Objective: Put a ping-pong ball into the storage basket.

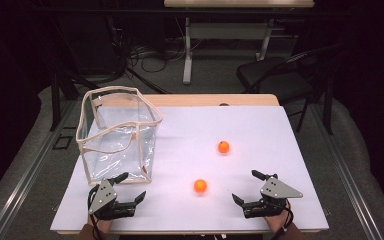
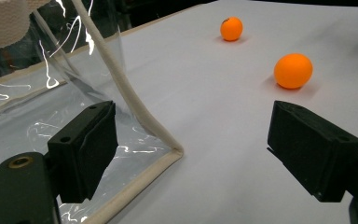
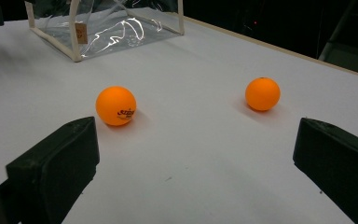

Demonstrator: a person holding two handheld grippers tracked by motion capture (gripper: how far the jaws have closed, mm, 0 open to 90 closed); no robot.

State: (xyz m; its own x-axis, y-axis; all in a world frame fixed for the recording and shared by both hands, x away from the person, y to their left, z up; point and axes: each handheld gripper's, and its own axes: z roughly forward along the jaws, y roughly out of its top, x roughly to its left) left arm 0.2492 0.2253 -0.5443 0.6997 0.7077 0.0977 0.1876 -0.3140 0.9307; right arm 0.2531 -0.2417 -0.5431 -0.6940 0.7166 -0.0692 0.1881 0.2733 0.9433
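Two orange balls lie on the white table top (image 1: pixel 280 150): the near ball (image 1: pixel 200 186) (image 2: pixel 293 70) (image 3: pixel 116 105) and the far ball (image 1: pixel 223 146) (image 2: pixel 231 29) (image 3: pixel 262 94). A clear plastic bag with cream trim (image 1: pixel 117 135) (image 2: pixel 51 93) (image 3: pixel 107 25) stands upright at the left. My left gripper (image 1: pixel 132 186) (image 2: pixel 191 156) rests open at the bag's near corner, nothing between its jaws. My right gripper (image 1: pixel 246 186) (image 3: pixel 191 172) lies open near the front edge, to the right of the near ball, with nothing in it.
A black chair (image 1: pixel 280 75) and a second table's legs (image 1: pixel 187 50) stand beyond the far edge, with cables on the floor. A wooden strip (image 1: pixel 205 100) borders the table's back.
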